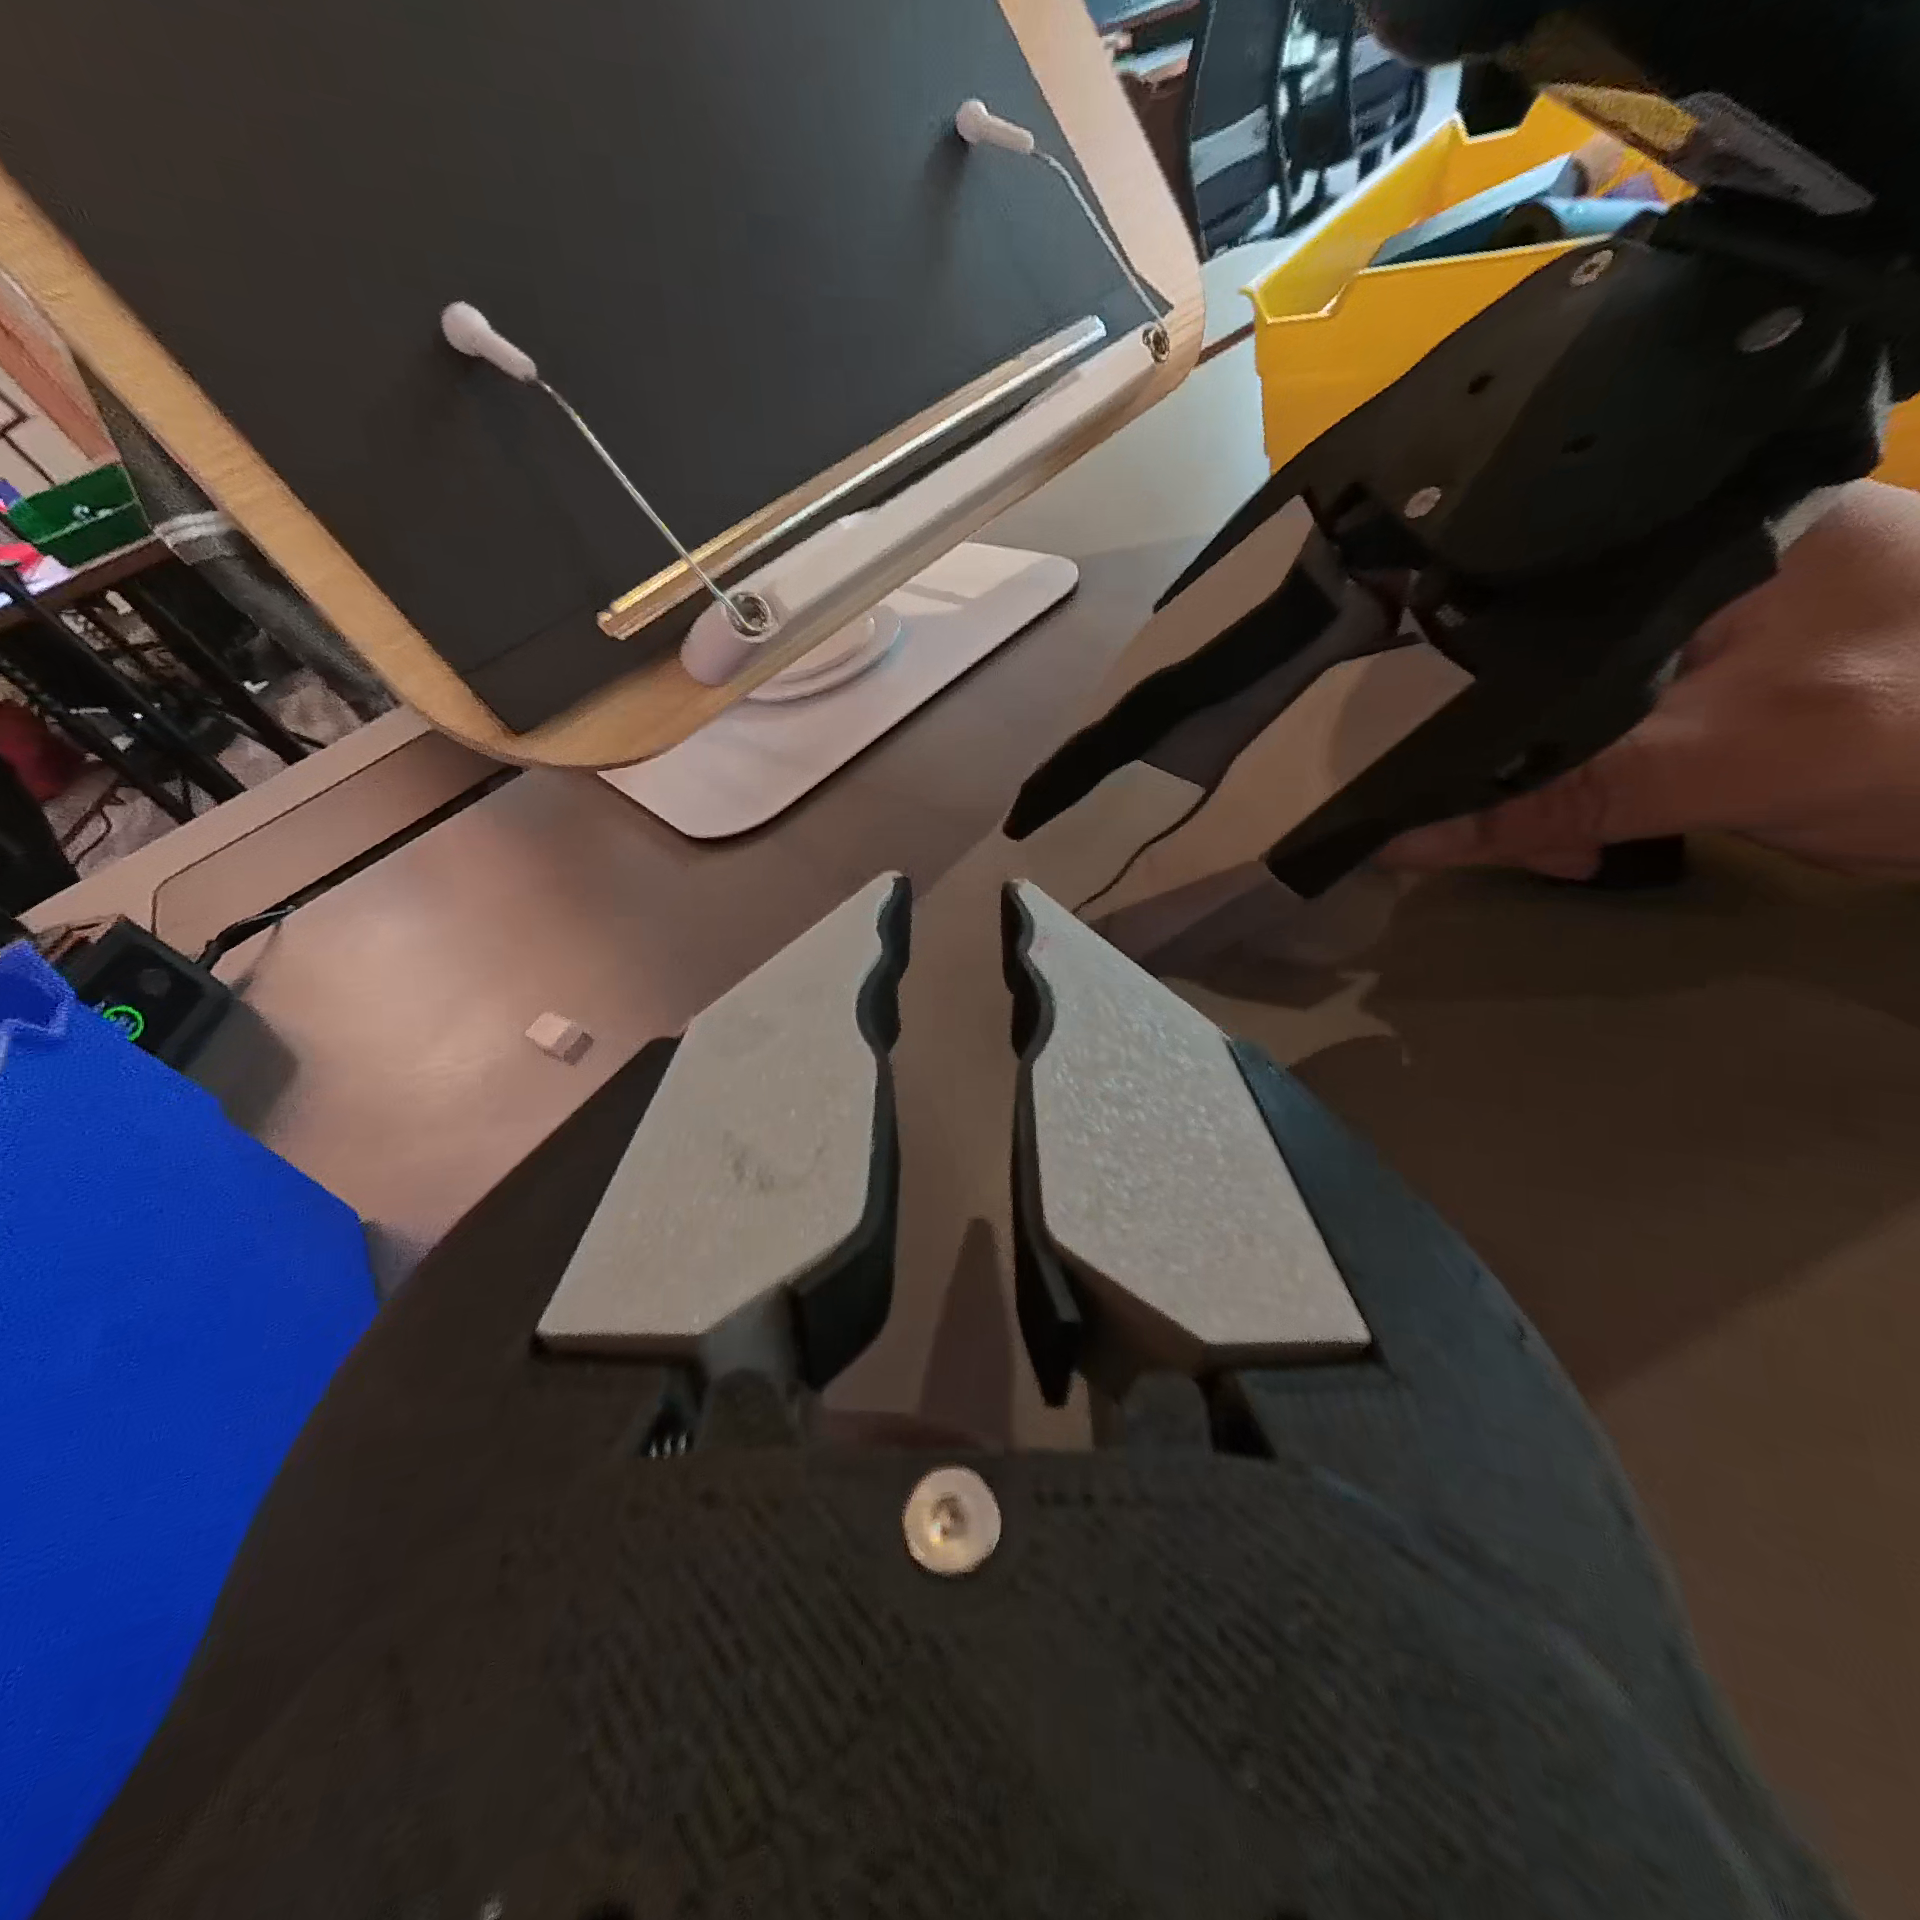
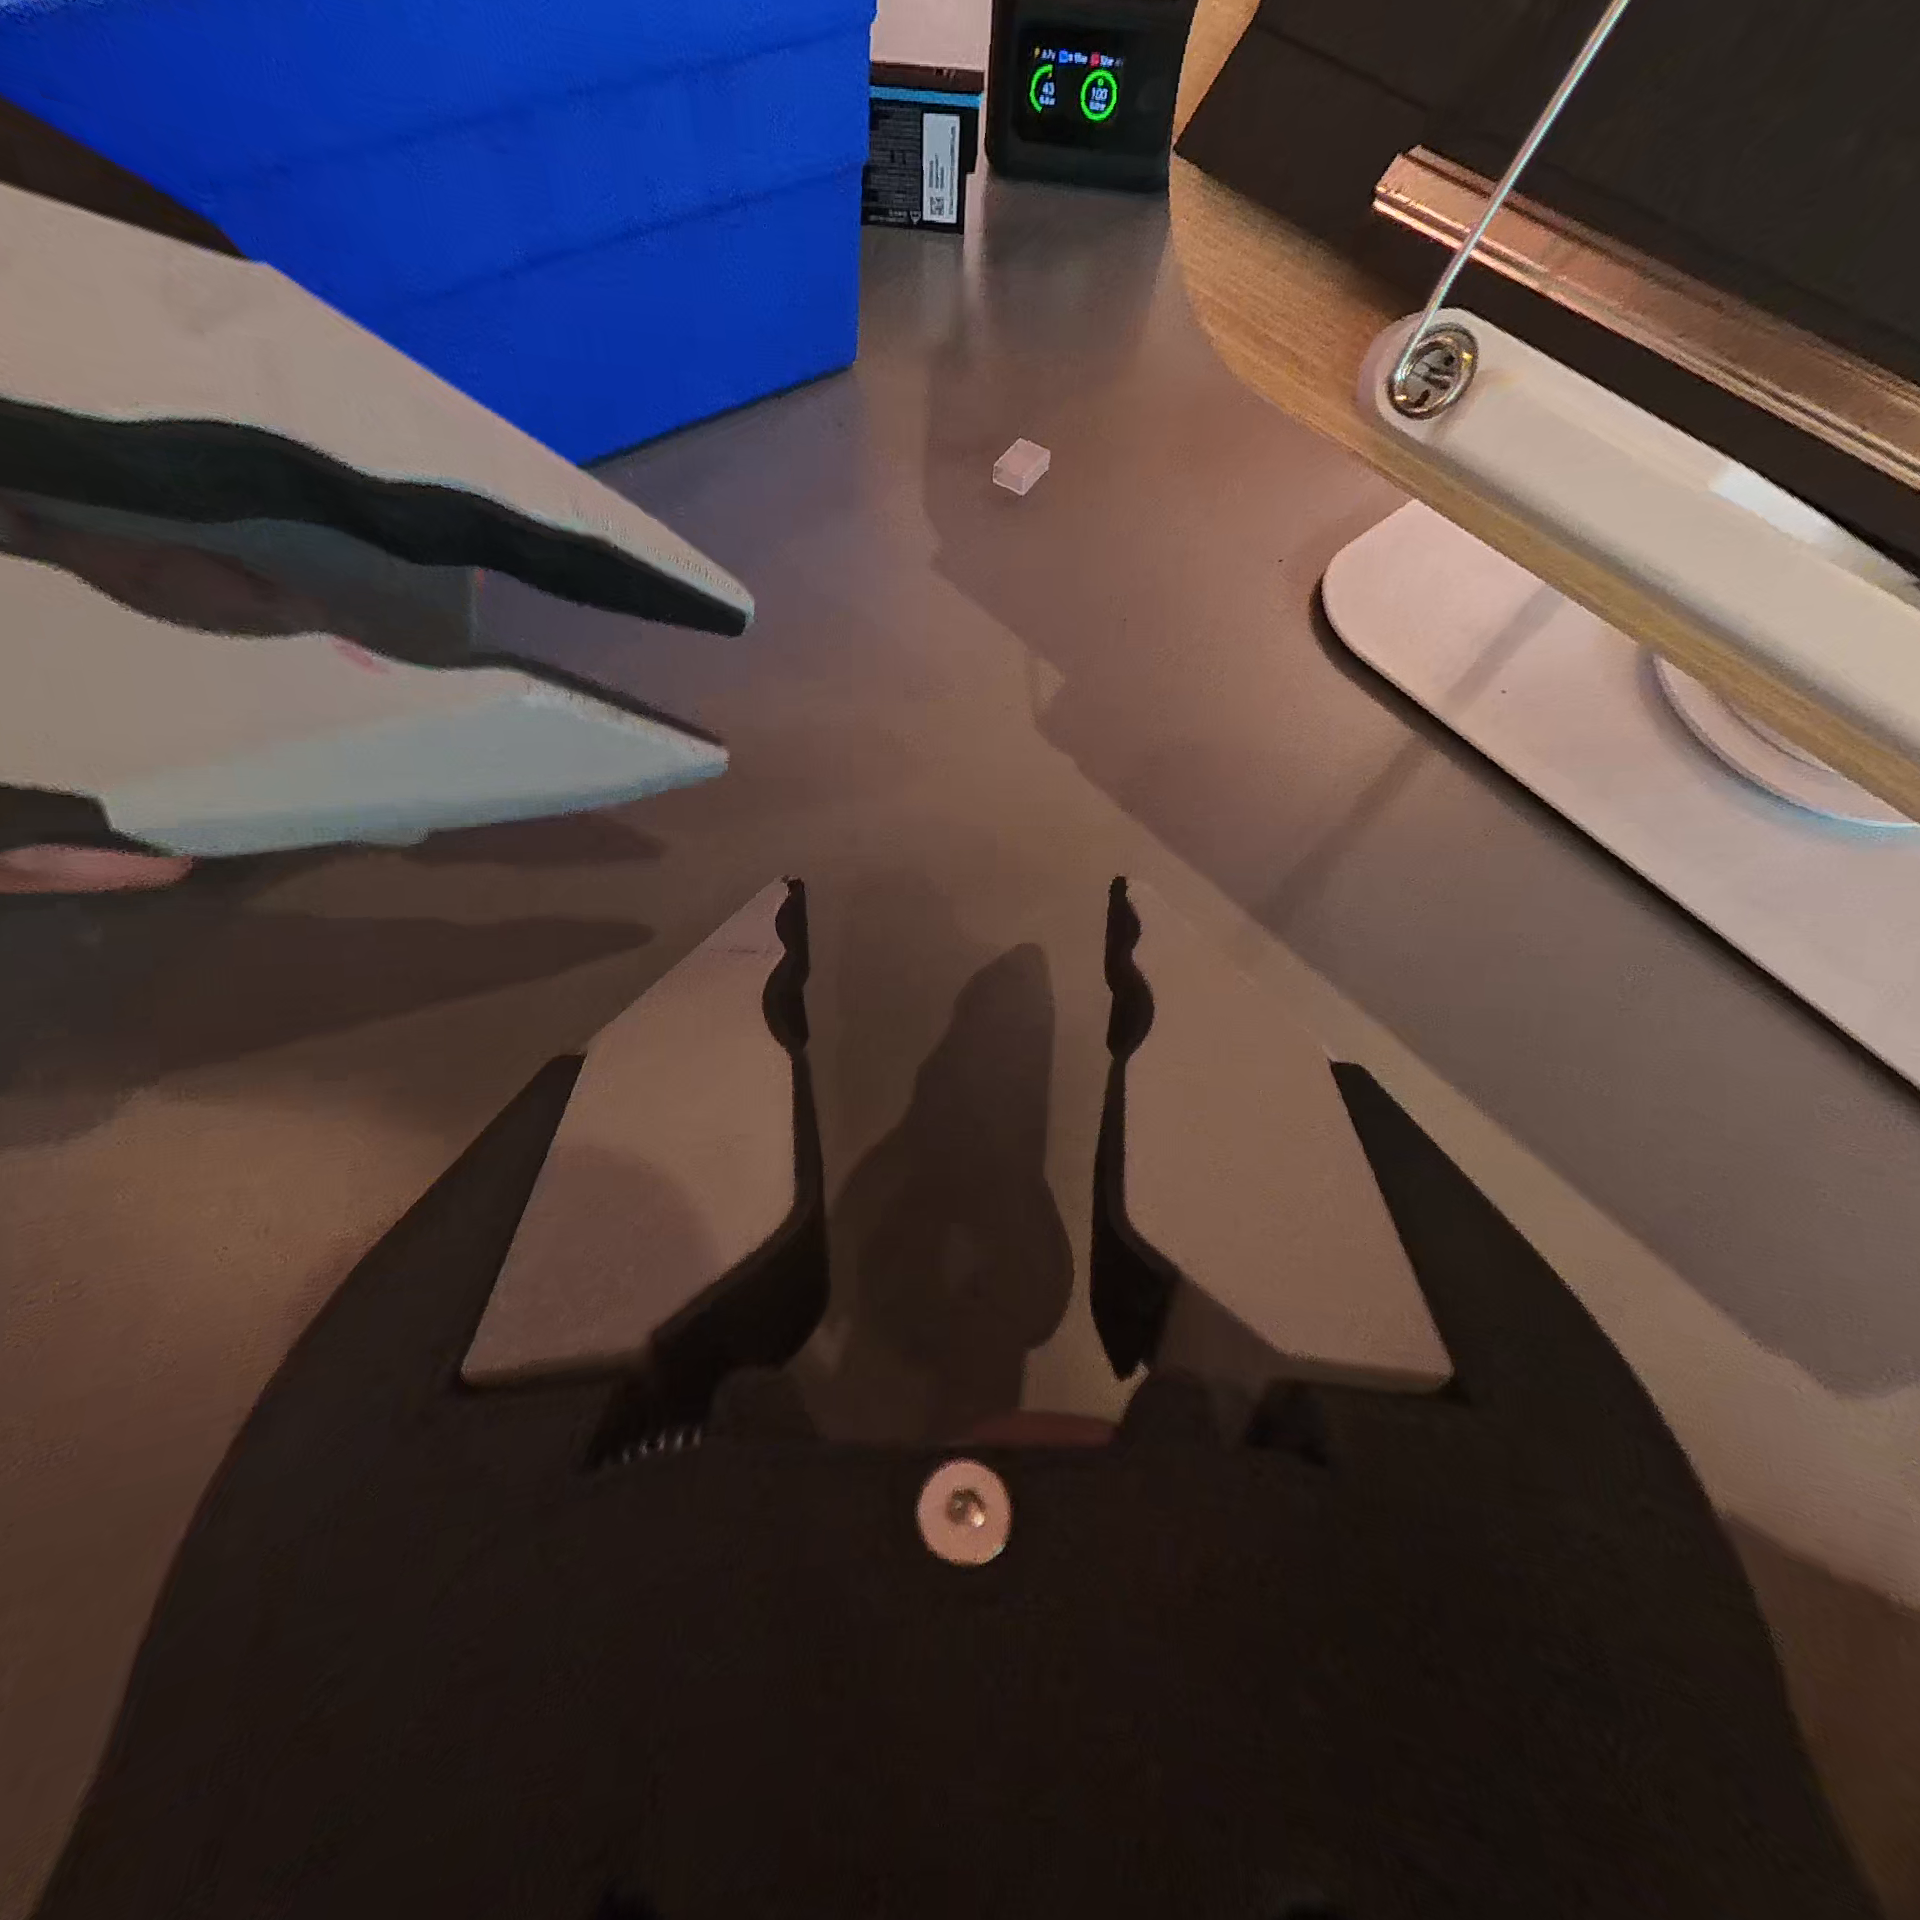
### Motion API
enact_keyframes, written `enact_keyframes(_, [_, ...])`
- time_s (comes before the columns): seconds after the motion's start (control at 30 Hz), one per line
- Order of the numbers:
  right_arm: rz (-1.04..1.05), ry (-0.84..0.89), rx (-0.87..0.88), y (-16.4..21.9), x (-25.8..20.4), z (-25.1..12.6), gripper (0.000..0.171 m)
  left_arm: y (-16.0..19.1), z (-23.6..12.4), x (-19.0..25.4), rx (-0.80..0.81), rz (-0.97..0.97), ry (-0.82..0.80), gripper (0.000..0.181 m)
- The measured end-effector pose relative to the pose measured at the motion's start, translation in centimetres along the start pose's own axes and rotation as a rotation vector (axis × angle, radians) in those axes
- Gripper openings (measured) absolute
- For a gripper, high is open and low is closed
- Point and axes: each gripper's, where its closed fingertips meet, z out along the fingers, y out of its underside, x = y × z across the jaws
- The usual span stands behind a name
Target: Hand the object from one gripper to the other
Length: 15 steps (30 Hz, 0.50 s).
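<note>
A small pale block (image 1: 559, 1037) lies on the grey table (image 1: 1558, 1143), left of and ahead of my left gripper; in the right wrist view the block (image 2: 1021, 464) lies well ahead of both grippers. My left gripper (image 1: 956, 894) is open by a narrow gap and holds nothing. It also shows at the left of the right wrist view (image 2: 732, 686), pointing right. My right gripper (image 2: 954, 888) is open wider and empty, low over the table. In the left wrist view it (image 1: 1153, 847) comes in from the upper right, held by a hand (image 1: 1714, 748), tips close to my left gripper's tips.
A tilted book stand (image 1: 623, 312) with a wooden rim, wire page holders and a white base (image 2: 1558, 707) stands behind. A blue bin (image 2: 520, 208) is at the left, a yellow bin (image 1: 1351, 343) at the back right. A black device with a lit green display (image 2: 1081, 94) sits by the blue bin. Left tips to right tips: about 5 centimeters. The block (image 2: 1021, 464) is about 15 centimeters from both grippers' fingertips.
</note>
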Motion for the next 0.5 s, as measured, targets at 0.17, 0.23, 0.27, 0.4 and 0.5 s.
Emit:
enact_keyframes(0.17, [0.009, -0.024, 0.007, 0.0, -0.2, -0.1, 0.054, -0.1, -2.3, 4.1, -0.066, -0.112, 0.094, 0.022])
enact_keyframes(0.23, [0.019, -0.034, 0.010, -0.1, -0.2, -0.2, 0.054, -1.9, -4.9, 5.2, -0.080, -0.132, 0.144, 0.025])
enact_keyframes(0.27, [0.021, -0.038, 0.011, -0.1, -0.2, -0.2, 0.054, -3.5, -6.5, 5.0, -0.057, -0.120, 0.136, 0.025])
enact_keyframes(0.4, [0.015, -0.043, 0.006, 0.0, -0.3, -0.1, 0.053, -8.3, -12.7, 0.1, -0.064, -0.077, 0.054, 0.024])
enact_keyframes(0.5, [0.003, -0.043, -0.003, 0.1, -0.4, -0.1, 0.054, -4.7, -15.3, -6.7, -0.296, -0.071, -0.071, 0.035])
